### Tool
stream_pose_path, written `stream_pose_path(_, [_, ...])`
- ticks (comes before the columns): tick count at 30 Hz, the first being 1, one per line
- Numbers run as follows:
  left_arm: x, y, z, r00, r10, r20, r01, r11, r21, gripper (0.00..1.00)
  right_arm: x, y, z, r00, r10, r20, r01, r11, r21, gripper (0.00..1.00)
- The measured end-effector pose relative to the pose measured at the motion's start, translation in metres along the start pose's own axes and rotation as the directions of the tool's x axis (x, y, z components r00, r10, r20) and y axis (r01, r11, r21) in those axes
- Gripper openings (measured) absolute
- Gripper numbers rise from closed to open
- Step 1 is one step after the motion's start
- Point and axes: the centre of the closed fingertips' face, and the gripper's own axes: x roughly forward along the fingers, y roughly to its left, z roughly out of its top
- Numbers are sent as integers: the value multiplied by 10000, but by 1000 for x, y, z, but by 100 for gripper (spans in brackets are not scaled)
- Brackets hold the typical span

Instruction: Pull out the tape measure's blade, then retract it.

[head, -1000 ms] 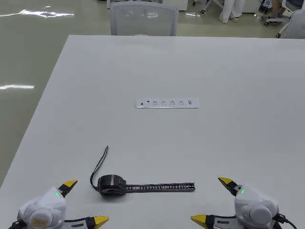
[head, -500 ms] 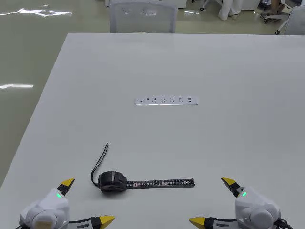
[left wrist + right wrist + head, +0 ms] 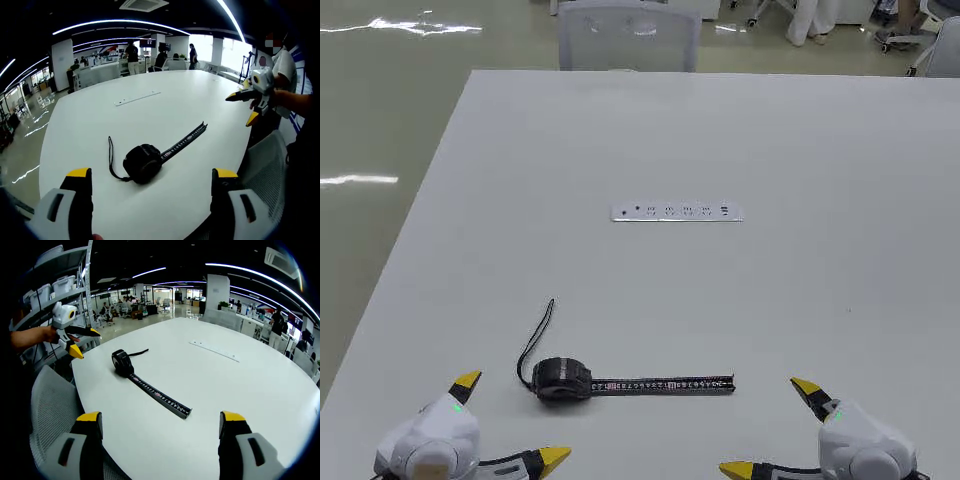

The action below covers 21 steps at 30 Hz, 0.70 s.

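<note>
The tape measure [image 3: 560, 379] is laid flat on the bench [image 3: 770, 130], and every place here is given from its black case. The blade [image 3: 665, 384] is drawn out of the case and rests flat on the bench, with its end hook farthest from the case. A wrist strap [image 3: 535, 335] is looped away from the case's far side, and a power strip [image 3: 676, 212] lies well beyond it. The left gripper [image 3: 510, 418] is held just nearer than the case, and the right gripper [image 3: 770, 427] is held past the blade's end. Neither is touching anything. On both, the fingers [image 3: 79, 175] are spread wide and nothing is gripped.

With the blade out, the retracting half is judged to be in hand. The case is best pinned by the left fingers across its flat sides, clear of the strap. The blade end can then be pinched by the right fingers and walked back, so that no whip is allowed. Whether a lock is engaged cannot be told.
</note>
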Motion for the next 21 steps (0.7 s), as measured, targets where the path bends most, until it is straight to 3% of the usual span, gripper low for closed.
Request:
stream_pose_path(4, [0, 1, 2, 9999, 36, 127, -32, 9996, -266, 99, -1, 1, -2, 10000, -26, -17, 26, 10000, 53, 99])
stream_pose_path(21, [3, -3, 1, 9998, 160, 81, -158, 9995, -278, 99, -1, 0, -4, 10000, -25, -27, 25, 10000, 29, 99])
